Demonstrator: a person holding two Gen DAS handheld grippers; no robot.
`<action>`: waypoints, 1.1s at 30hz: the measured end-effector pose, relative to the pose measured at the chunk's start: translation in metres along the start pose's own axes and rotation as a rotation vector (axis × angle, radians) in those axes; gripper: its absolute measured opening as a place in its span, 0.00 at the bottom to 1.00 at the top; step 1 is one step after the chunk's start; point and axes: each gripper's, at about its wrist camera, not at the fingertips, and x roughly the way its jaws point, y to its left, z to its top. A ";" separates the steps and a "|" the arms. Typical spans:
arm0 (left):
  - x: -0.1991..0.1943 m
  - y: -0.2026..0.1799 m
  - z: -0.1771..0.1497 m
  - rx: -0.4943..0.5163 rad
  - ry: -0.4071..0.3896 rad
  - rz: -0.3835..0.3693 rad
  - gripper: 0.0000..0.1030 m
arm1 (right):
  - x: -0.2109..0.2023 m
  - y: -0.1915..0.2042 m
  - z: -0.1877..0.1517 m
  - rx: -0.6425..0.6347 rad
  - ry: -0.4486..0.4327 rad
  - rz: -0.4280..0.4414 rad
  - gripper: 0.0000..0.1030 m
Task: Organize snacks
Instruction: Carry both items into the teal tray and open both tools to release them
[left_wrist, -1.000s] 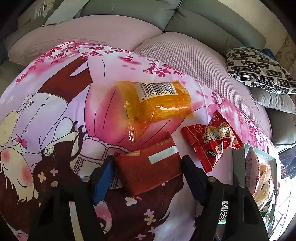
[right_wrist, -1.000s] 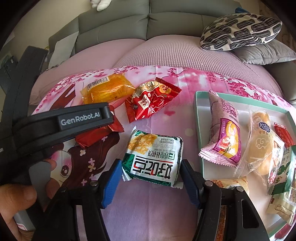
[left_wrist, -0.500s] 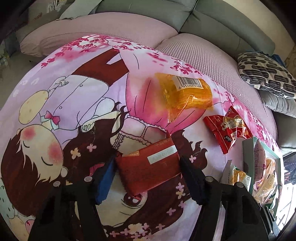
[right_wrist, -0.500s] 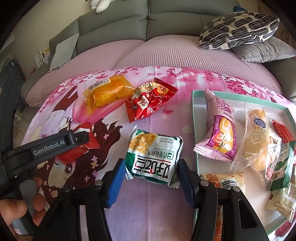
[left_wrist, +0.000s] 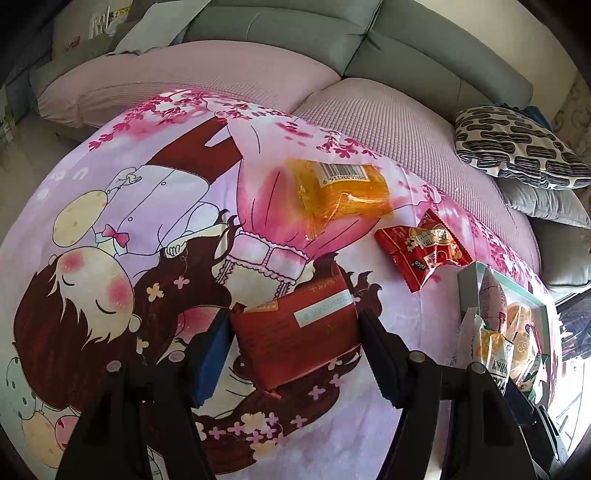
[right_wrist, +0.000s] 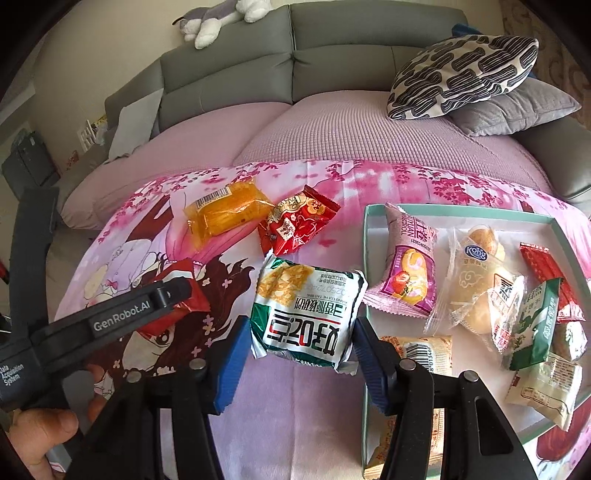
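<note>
My left gripper (left_wrist: 295, 347) is shut on a dark red snack packet (left_wrist: 295, 332) and holds it above the cartoon-print cloth (left_wrist: 110, 221). My right gripper (right_wrist: 299, 354) is shut on a green and white snack pack (right_wrist: 303, 314), held just left of the teal-rimmed tray (right_wrist: 365, 258). The left gripper (right_wrist: 110, 317) with its red packet (right_wrist: 184, 291) also shows in the right wrist view. An orange packet (left_wrist: 343, 192) and a red patterned packet (left_wrist: 421, 247) lie on the cloth beyond both grippers.
The tray holds several snacks, among them a pink roll pack (right_wrist: 410, 266) and a clear bread bag (right_wrist: 476, 277). A grey sofa (right_wrist: 332, 74) with a patterned cushion (right_wrist: 461, 74) stands behind. The cloth's left edge drops off to the floor.
Both grippers have risen and pulled back with their packets. The green pack has lifted off the cloth and tilted. The left gripper has moved left, away from the orange packet.
</note>
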 end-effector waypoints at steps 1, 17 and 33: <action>-0.002 -0.002 0.000 0.004 -0.004 -0.002 0.68 | -0.002 -0.002 0.000 0.006 -0.002 -0.001 0.58; -0.018 -0.071 -0.013 0.143 -0.017 -0.082 0.68 | -0.035 -0.068 0.004 0.155 -0.070 -0.074 0.58; -0.031 -0.167 -0.056 0.361 0.005 -0.214 0.68 | -0.091 -0.170 -0.006 0.368 -0.157 -0.285 0.58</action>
